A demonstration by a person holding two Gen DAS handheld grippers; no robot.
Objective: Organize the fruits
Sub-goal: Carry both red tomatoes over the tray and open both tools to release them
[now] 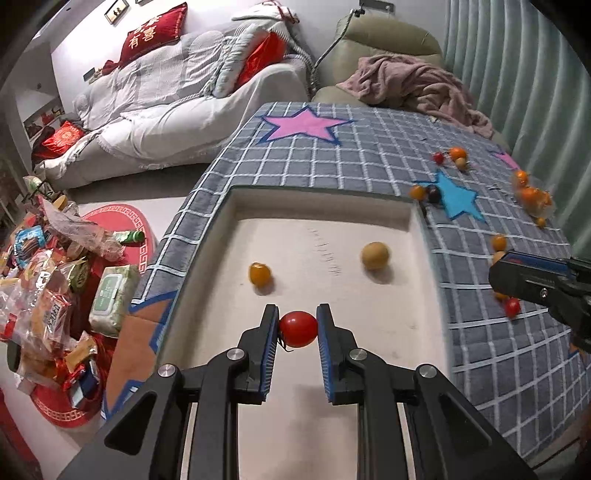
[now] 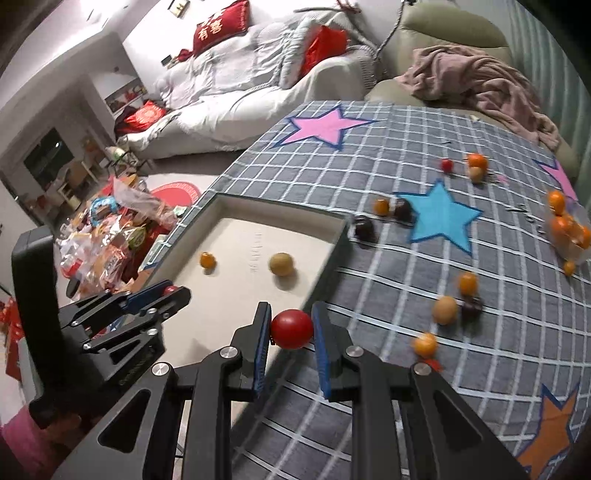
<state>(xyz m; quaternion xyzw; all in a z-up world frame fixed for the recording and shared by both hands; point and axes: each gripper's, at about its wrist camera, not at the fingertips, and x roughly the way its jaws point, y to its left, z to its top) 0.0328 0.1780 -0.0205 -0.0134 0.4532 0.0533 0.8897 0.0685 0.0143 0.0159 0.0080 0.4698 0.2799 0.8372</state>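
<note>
From the left wrist, my left gripper [image 1: 297, 328] is clenched on a red tomato [image 1: 298, 328], both blue pads pressing its sides, and it hangs over the near part of the shallow white tray [image 1: 421, 236]. Two fruits already lie on the tray floor: a small orange fruit [image 1: 260, 274] to the left and a round tan fruit [image 1: 375, 255] to the right, well apart. My right gripper [image 1: 496, 271] shows at the right edge, above the checked blanket [image 1: 369, 162] where loose fruit lies scattered. On the sofa a red cushion [image 1: 154, 34] carries the gold characters 有喜; the green wipes pack [image 1: 113, 299] on the floor has print I cannot read. From the right wrist, my right gripper [image 2: 291, 330] is clamped on a second red tomato [image 2: 291, 329], held above the near right corner of the tray [image 2: 332, 236], partly over the blanket [image 2: 369, 155]. My left gripper [image 2: 168, 291] appears at left over the tray with a sliver of red between its fingers. I judge the step in hand to be carrying both tomatoes to the tray. Next, each needs lowering to the tray floor, clear of the fruit there, before I release, as tomatoes will roll.
</note>
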